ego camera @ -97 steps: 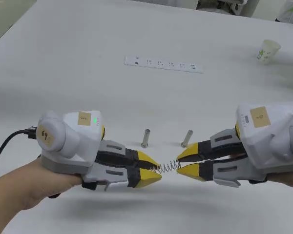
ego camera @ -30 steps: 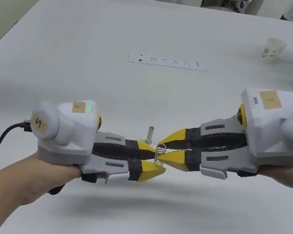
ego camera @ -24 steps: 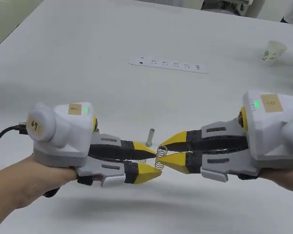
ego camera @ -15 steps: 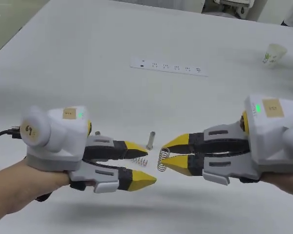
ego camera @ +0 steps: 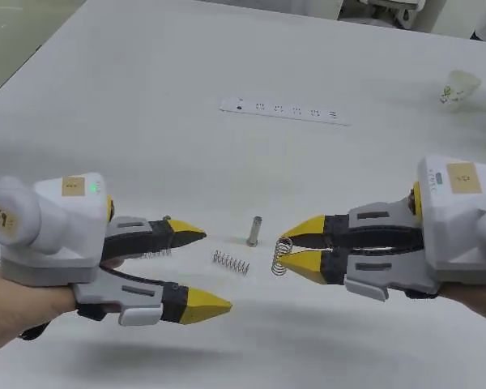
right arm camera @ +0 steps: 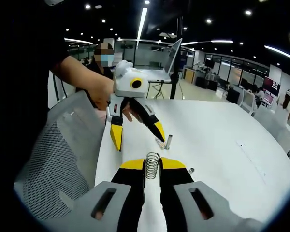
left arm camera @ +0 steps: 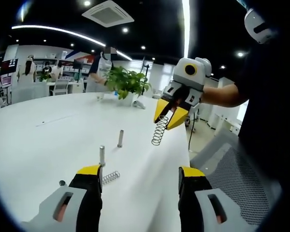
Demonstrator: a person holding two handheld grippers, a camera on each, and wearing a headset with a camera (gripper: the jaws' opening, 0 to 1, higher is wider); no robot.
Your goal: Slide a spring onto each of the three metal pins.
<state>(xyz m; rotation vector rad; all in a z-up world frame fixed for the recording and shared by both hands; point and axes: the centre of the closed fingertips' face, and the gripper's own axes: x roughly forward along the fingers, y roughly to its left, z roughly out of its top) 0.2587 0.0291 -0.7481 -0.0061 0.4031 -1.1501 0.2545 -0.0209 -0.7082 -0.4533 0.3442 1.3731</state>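
Newbie: springs check, where is everything sitting right now?

Regular: the right gripper (ego camera: 285, 250) is pinching one spring (ego camera: 280, 256) between its yellow tips. Its jaws are nearly together, and the coil is sticking out crosswise at the tips, hanging clear of the table (ego camera: 105, 97). The left gripper (ego camera: 215, 271) is gaping wide and isn't gripping anything.

Newbie: and the other bits?

Regular: a loose spring (ego camera: 231, 262) is lying flat on the table in the gap between the two sets of tips, closer to the left ones. One pin (ego camera: 254, 231) is standing upright just beyond that gap, and it's looking bare. A second pin (ego camera: 167, 219) is peeking up right behind the left gripper's upper finger, but it's too small for me to say much more. In the right gripper view the held spring is sitting squeezed between that gripper's two fingers (right arm camera: 133, 166), right at their ends. A power strip (ego camera: 283, 111) is lying well beyond both sets of tips.
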